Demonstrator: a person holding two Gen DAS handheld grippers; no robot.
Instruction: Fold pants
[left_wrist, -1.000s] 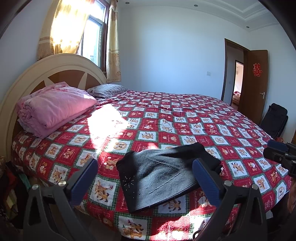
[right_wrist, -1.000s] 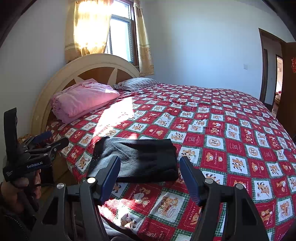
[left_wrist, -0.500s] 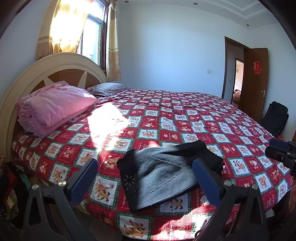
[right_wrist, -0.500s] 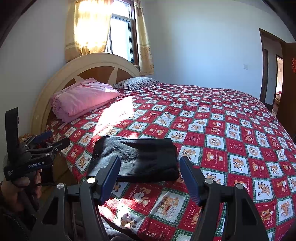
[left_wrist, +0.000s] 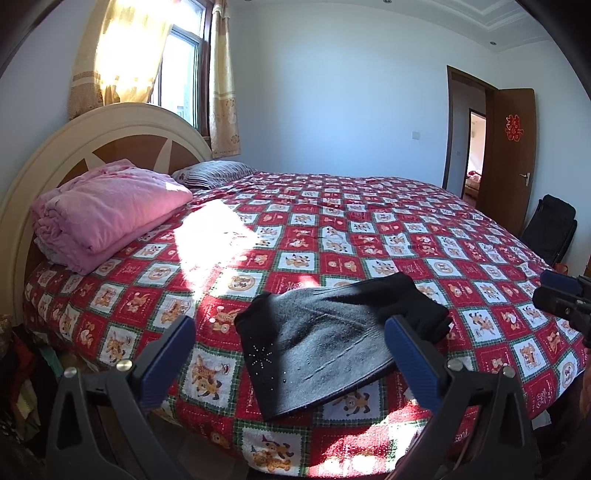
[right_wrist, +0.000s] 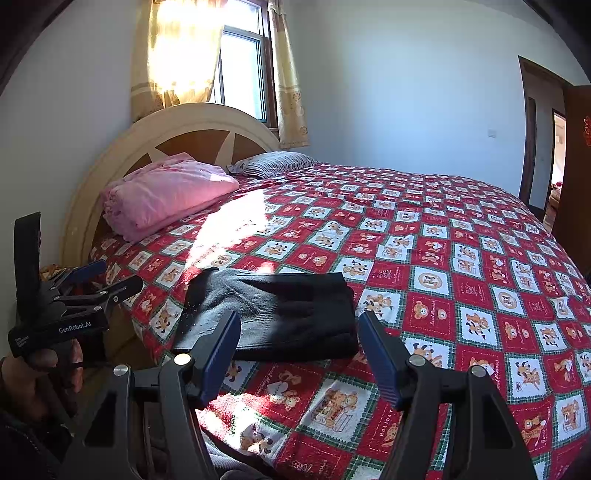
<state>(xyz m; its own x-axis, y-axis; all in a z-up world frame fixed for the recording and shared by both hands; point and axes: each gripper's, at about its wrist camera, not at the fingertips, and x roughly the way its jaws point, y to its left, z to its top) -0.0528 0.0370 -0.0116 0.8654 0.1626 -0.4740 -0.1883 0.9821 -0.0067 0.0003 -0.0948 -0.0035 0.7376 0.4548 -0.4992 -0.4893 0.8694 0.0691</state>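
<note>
The dark pants (left_wrist: 332, 339) lie as a compact folded bundle near the bed's (left_wrist: 424, 236) front edge, at 12 o'clock from both claws, long axis running 9 to 3 in the right wrist view. The left gripper (left_wrist: 290, 352) and right gripper (right_wrist: 299, 350) both stand spread apart, empty, off the cloth, and neither looks clearly nearer. No containers show; a pink quilt (left_wrist: 110, 210) sits at 10 o'clock

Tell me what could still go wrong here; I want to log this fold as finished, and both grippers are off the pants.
The folded pants lie near the edge of the bed, so a nudge from the open left gripper or open right gripper might slide them off. The top layer looks a bit skewed, so the fold may loosen.
</note>
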